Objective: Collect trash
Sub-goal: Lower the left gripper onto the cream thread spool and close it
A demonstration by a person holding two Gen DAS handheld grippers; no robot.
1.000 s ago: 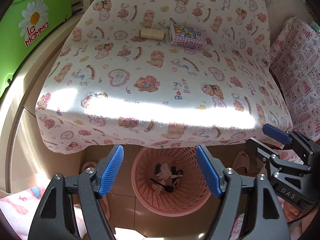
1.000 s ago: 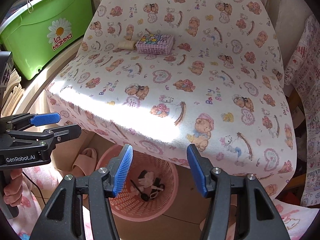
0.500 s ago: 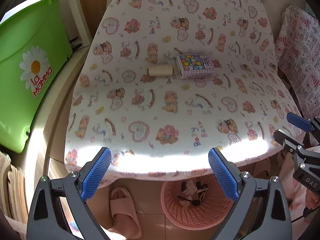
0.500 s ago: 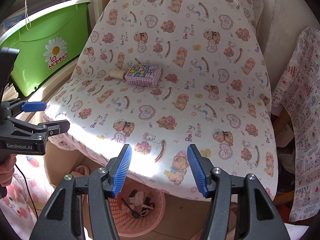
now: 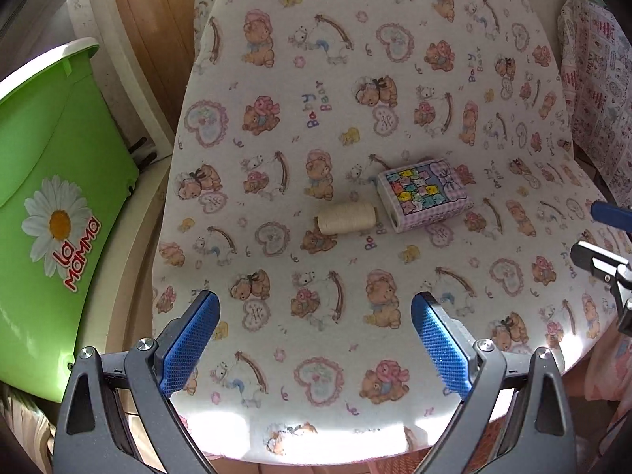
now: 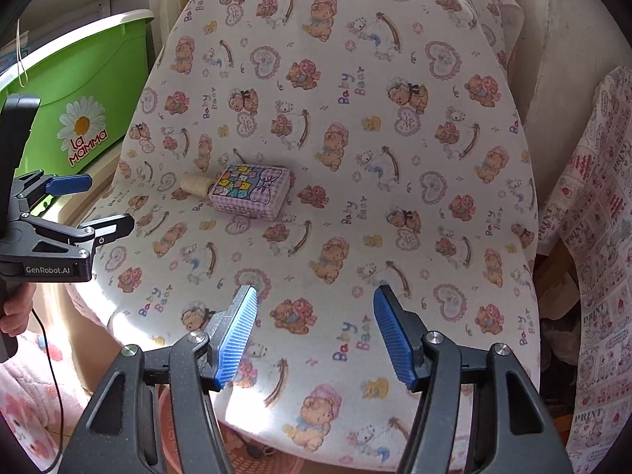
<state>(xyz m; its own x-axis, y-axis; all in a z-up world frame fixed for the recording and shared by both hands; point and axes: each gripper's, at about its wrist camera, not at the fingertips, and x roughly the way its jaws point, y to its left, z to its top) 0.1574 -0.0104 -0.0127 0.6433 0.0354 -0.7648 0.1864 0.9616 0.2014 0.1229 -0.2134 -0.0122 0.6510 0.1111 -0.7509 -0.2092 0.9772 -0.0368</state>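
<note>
Left wrist view: left gripper (image 5: 314,341) spread wide, nothing btwn its blue pads; cream thread spool (image 5: 347,218) touching lilac patterned tissue pack (image 5: 424,194), both far ahead on teddy-print cloth (image 5: 395,79).

Right wrist view: right gripper (image 6: 314,335) jaws opening, empty; pack (image 6: 251,190) far-left, spool (image 6: 194,184) behind its left end; pink mesh bin (image 6: 260,460) under cloth's near edge.

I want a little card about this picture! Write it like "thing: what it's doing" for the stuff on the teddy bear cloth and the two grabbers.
cloth: teddy bear print cloth covers the surface
thread spool: cream thread spool lies on its side on the cloth
box: small checked box lies flat, right beside the spool
green bin: green bin with a daisy stands off the cloth's left edge
left gripper: left gripper open, nothing between its jaws
right gripper: right gripper jaws opening, nothing between them
</note>
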